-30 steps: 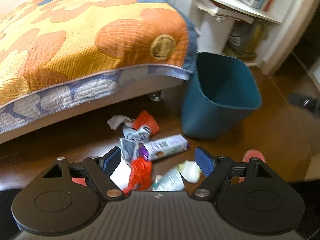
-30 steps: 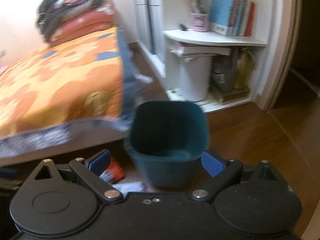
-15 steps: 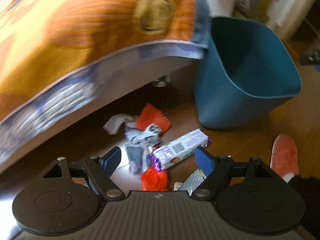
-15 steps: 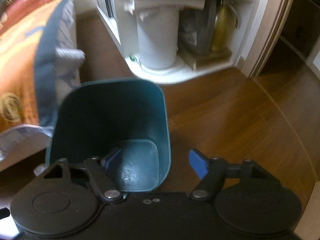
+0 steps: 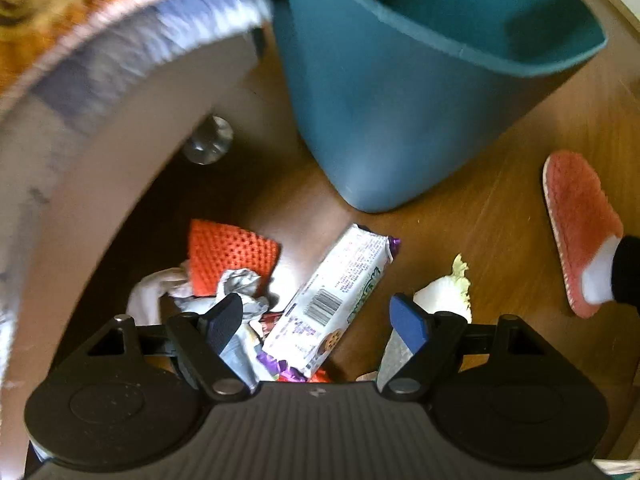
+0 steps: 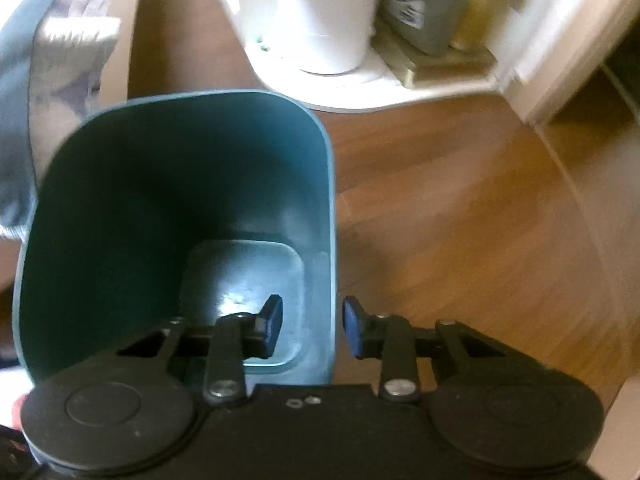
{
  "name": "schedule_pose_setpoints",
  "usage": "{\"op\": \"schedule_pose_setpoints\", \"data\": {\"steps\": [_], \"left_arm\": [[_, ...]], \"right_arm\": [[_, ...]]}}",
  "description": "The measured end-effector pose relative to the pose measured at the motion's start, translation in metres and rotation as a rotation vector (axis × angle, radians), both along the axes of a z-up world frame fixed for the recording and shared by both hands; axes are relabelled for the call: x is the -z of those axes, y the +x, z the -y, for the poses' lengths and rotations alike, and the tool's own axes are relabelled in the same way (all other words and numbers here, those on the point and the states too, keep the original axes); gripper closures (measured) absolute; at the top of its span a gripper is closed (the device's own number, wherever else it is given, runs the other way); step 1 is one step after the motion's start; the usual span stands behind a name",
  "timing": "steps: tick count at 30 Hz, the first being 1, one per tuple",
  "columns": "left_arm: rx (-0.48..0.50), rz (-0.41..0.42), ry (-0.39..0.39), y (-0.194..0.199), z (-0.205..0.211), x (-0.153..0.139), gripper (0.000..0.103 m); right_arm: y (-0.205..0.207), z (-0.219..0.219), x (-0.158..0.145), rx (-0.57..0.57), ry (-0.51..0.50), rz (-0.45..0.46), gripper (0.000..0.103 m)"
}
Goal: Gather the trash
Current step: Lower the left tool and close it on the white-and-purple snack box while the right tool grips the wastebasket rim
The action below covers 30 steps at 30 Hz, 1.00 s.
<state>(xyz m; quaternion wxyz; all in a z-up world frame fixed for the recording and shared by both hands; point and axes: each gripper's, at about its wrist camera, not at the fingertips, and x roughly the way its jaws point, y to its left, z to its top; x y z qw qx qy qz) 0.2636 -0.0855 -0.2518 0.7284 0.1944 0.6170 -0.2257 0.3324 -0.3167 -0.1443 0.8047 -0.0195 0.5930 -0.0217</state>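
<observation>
Left gripper (image 5: 318, 318), jaws spread, hovers over the biscuit packet (image 5: 334, 300) on the floor (image 5: 480, 208) beside the bin (image 5: 380, 120). Right gripper (image 6: 312, 326), jaws spread, straddles the bin's near wall. Best: centre the packet, close across its narrow width.

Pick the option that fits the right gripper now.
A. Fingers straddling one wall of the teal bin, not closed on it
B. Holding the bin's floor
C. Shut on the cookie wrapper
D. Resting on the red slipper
A: the right gripper has one finger inside the teal bin and one outside its wall, gaps showing.
</observation>
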Motion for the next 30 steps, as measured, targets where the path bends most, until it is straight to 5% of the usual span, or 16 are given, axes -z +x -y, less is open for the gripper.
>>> {"op": "schedule_pose_setpoints", "data": {"steps": [8,21,30], "left_arm": [[0.096,-0.073,0.022,0.01,0.004,0.067,0.022],[0.258,-0.166,0.001,0.018,0.016,0.125,0.022],[0.285,-0.202,0.053,0.014,0.015,0.151,0.026]], "right_arm": [[0.016,-0.004,0.011,-0.059,-0.054,-0.085,0.098],[0.017,0.007,0.005,-0.109,-0.081,-0.167,0.099],[0.01,0.013,0.004,-0.09,-0.105,-0.18,0.097]]}}
